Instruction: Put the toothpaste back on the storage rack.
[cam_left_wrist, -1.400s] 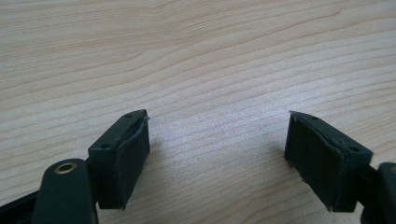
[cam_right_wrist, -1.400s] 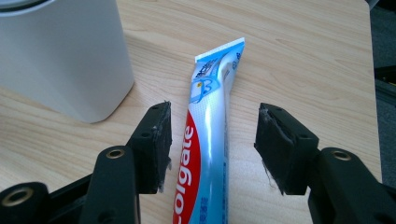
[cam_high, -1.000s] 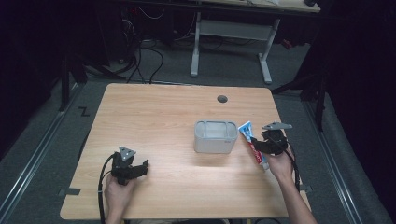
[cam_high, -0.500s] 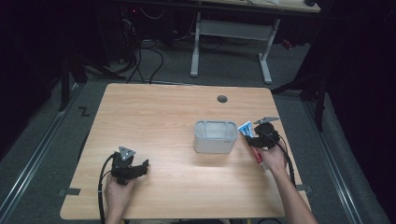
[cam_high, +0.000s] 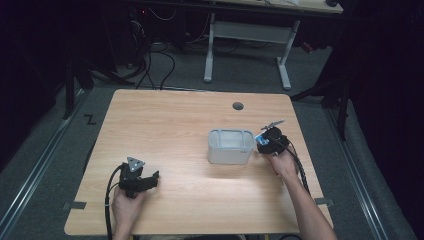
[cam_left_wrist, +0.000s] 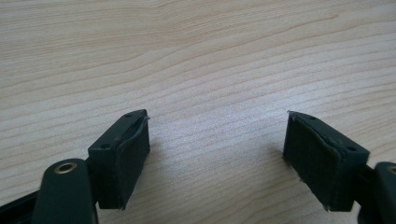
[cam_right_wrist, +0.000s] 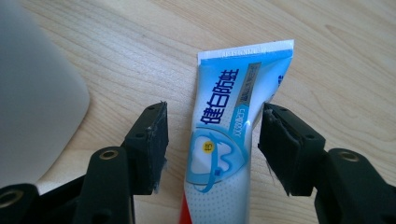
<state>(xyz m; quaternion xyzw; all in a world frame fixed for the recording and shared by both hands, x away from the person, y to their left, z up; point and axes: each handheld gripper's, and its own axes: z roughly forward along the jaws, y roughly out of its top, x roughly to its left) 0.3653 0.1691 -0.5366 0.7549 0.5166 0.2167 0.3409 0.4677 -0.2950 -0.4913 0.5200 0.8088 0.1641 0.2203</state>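
Beside the right wall of the grey plastic bin (cam_high: 230, 146), on the right half of the desk (cam_high: 170, 120), the toothpaste tube (cam_right_wrist: 227, 135) lay flat on the wood, and the right gripper (cam_high: 270, 140) stood over it. Seen along that gripper's own view, the tube's long axis ran straight away from the hand, its flat crimped end farthest off and its red lower part nearest the camera, so it lay lengthwise in the gap and not across it. The 2 fingers (cam_right_wrist: 150, 144) stood spread on either side of the tube: the left pad clearly stood apart from it, and the right one sat at its edge without visibly pressing, so the tube looked straddled rather than grasped. The coming move probably turned on that alignment, since closing would pinch the tube across its width near mid-length. The bin sat just to the left of the tube from that hand's side, close enough that the left finger had little room

Far to the left, near the desk's front edge, the left gripper (cam_high: 136, 180) rested with its fingers (cam_left_wrist: 125, 156) released and wide over bare wood, well apart from the tube. The right hand was plainly the nearer one
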